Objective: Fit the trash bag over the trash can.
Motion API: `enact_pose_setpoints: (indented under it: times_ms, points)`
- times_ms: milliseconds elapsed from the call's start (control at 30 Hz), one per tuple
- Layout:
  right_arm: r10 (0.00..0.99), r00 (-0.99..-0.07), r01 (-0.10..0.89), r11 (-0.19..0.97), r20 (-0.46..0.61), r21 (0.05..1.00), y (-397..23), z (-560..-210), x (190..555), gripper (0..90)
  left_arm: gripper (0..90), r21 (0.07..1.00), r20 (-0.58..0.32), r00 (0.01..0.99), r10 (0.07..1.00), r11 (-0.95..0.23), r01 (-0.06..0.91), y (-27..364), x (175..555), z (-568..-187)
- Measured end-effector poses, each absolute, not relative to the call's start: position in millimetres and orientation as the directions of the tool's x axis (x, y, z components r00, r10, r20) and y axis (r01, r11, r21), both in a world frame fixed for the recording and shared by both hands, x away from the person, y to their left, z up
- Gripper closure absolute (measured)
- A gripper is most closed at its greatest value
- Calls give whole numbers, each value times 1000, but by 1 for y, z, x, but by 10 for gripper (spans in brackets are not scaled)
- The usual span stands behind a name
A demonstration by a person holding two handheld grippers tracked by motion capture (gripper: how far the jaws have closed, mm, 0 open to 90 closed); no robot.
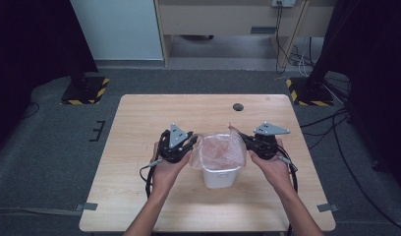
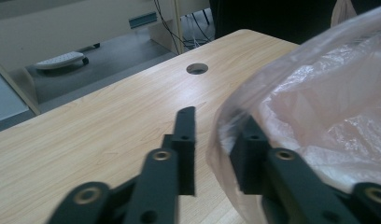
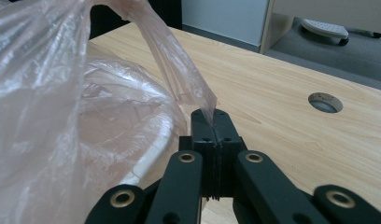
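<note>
Clenched right fingers point(image 3: 212, 140) pinch the pink plastic bag's point(image 1: 219, 150) rim; left fingers point(image 2: 188, 140) stand released astride its opposite rim, lining a white bin point(image 1: 219, 178) mid-tabletop point(image 1: 139, 118).

A pale wooden table point(image 1: 139, 196) stands on grey carpet. Near its middle, toward the person's edge, sits a small white bin point(image 1: 220, 177) lined with a pinkish clear plastic bag point(image 1: 220, 150) that billows above the rim. 2 hands come in from 6 o'clock. The left gripper point(image 1: 191, 142) sits at 9 o'clock of the bin, its tips right against the bag's edge. The right gripper point(image 1: 243, 137) sits at 3 o'clock, its tips at the bag's rim where a corner of film stands up. A round hole point(image 1: 238, 106) lies at 12 o'clock of the bin, well apart from it.
</note>
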State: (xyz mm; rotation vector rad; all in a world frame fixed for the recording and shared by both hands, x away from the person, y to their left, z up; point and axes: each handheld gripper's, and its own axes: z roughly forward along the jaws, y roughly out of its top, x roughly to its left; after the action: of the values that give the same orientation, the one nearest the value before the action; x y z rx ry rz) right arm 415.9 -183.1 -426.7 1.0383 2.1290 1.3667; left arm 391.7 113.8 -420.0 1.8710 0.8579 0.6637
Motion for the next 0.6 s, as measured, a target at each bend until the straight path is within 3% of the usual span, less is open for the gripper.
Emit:
enact_pose_setpoints:
  times_ms: [167, 300, 600]
  points:
    - [778, -625, 372, 217, 70, 903, -185, -426, 416, 782, 872, 901, 73, 621, 780, -319, 295, 112, 389, -421]
    - [775, -629, 362, 218, 65, 907, -187, -424, 414, 892, 884, 901, 73, 615, 785, -317, 297, 110, 388, -421]
    - [766, -642, 374, 259, 47, 891, -189, -429, 410, 900, 887, 883, 85, 604, 793, -341, 323, 111, 386, -427]
